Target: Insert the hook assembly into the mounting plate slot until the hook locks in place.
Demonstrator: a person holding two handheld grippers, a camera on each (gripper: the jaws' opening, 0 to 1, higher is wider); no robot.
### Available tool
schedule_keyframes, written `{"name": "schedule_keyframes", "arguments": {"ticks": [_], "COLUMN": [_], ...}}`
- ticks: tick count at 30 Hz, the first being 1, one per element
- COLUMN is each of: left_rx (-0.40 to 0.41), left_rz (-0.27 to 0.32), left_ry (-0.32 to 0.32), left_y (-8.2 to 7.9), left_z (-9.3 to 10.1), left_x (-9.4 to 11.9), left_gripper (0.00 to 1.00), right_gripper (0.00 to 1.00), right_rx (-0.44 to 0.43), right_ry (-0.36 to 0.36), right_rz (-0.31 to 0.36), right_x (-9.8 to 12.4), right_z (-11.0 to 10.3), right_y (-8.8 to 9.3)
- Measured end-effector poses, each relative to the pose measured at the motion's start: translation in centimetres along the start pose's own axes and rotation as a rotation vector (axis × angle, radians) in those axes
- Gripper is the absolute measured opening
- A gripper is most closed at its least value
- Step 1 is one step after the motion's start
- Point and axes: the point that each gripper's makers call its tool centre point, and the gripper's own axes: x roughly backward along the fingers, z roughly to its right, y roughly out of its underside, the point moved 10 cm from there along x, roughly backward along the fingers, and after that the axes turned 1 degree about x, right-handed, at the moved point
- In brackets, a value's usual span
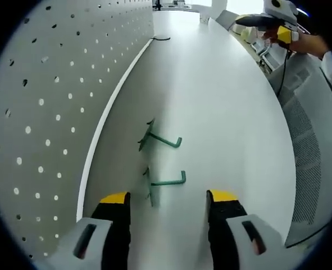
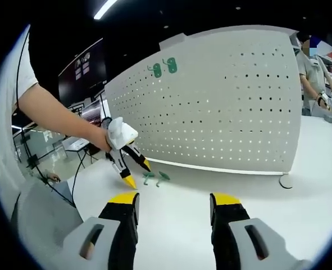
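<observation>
Two green wire hook assemblies, each an L-shaped hook on a small back bracket, are being shown lying on the white tabletop (image 1: 222, 112) in the left gripper view: the nearer hook (image 1: 164, 183) just ahead of the left gripper (image 1: 168, 199), the farther hook (image 1: 159, 138) a little beyond it, the two apart and neither touched. The left gripper's yellow-tipped black jaws are being held apart with nothing between them. The white perforated pegboard panel (image 1: 59, 101) is standing upright beside the hooks. In the right gripper view, the right gripper (image 2: 174, 202) is likewise being held open and empty, well apart from the hooks (image 2: 155, 178), which are lying at the foot of the pegboard (image 2: 222, 107). The left gripper (image 2: 136, 171) is being held by a person's hand (image 2: 101, 139) just beside the hooks, jaws spread.
</observation>
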Motion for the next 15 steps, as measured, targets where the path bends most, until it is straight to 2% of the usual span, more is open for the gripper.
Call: {"name": "schedule_keyframes", "arguments": {"ticks": [7, 15], "left_rx": [0.02, 0.027], "left_rz": [0.007, 0.009], "left_ry": [-0.012, -0.031], "left_y": [-0.06, 0.07], "left_z": [-0.13, -0.13], "left_x": [0.1, 0.21], "left_gripper": [0.33, 0.17], "right_gripper": [0.48, 0.48], "right_rx": [0.0, 0.008], "right_ry": [-0.006, -0.004], "right_rz": [0.002, 0.002], "right_x": [-0.02, 0.03], "right_z": [-0.07, -0.15], "right_y": [0.04, -0.09]}}
